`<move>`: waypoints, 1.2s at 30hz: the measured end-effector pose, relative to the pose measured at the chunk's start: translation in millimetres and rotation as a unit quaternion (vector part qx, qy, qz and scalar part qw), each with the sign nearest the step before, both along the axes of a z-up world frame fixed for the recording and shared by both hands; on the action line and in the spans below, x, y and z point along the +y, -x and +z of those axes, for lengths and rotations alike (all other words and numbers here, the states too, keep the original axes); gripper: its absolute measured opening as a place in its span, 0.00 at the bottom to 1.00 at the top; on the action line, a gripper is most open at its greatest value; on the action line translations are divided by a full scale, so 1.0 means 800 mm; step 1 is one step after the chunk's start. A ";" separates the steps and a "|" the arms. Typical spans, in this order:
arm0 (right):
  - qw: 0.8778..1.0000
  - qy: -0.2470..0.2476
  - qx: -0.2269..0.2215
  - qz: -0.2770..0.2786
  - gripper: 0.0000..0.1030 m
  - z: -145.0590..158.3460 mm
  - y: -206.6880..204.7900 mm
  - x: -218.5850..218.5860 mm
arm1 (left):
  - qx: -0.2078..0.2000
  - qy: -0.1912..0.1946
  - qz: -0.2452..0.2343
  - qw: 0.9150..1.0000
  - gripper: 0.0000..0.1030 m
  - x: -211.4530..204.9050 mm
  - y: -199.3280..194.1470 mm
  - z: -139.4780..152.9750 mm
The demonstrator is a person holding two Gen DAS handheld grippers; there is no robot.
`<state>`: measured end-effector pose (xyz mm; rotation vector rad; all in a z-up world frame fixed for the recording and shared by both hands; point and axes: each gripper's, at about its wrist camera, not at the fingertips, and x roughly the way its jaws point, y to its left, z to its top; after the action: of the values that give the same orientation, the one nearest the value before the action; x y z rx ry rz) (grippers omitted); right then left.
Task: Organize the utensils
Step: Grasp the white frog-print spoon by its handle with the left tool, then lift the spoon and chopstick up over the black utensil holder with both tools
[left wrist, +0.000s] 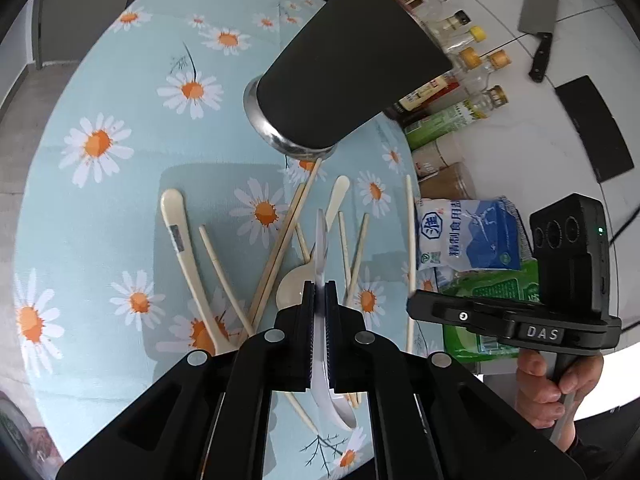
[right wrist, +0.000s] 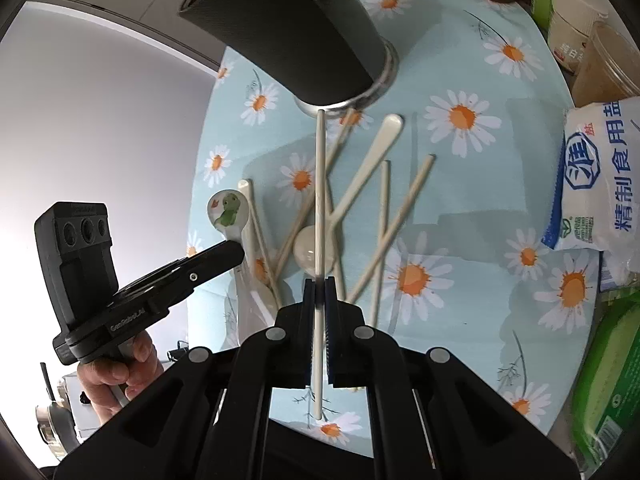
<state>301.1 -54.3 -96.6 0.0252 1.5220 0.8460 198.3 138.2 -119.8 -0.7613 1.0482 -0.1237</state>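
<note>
In the left wrist view, the left gripper [left wrist: 319,296] is clamped on a white spoon [left wrist: 322,320] at lower centre. The black utensil holder [left wrist: 344,72] stands at upper centre, its inside hidden. A cleaver [left wrist: 538,20] shows only here, upper right.

In the right wrist view, the right gripper [right wrist: 319,292] pinches a single chopstick [right wrist: 319,240] at centre. Loose chopsticks [right wrist: 400,224] lie on the daisy tablecloth [right wrist: 460,320]. A dinosaur-print spoon [right wrist: 228,210] shows only here, left of centre.
</note>
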 end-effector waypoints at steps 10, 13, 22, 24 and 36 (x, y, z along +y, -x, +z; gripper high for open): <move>0.998 -0.050 -0.048 -0.007 0.05 0.020 0.029 0.014 | -0.043 -0.017 -0.033 0.998 0.03 0.015 0.012 0.046; 0.996 -0.063 -0.062 -0.014 0.05 0.026 0.034 0.018 | -0.064 -0.025 -0.041 0.997 0.03 0.020 0.013 0.063; 0.988 -0.092 -0.123 -0.021 0.05 0.066 0.036 0.021 | -0.111 -0.037 -0.067 0.991 0.04 0.027 -0.001 0.091; 0.986 -0.097 -0.137 -0.022 0.05 0.075 0.032 0.024 | -0.122 -0.040 -0.069 0.989 0.03 0.028 -0.004 0.099; 0.957 -0.174 -0.218 -0.080 0.05 0.145 -0.024 0.018 | -0.191 -0.090 -0.088 0.973 0.04 0.032 -0.049 0.172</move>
<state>320.1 -39.7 19.2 0.2037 0.9338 0.9102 237.5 163.7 18.0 -0.4539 0.7453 -0.3105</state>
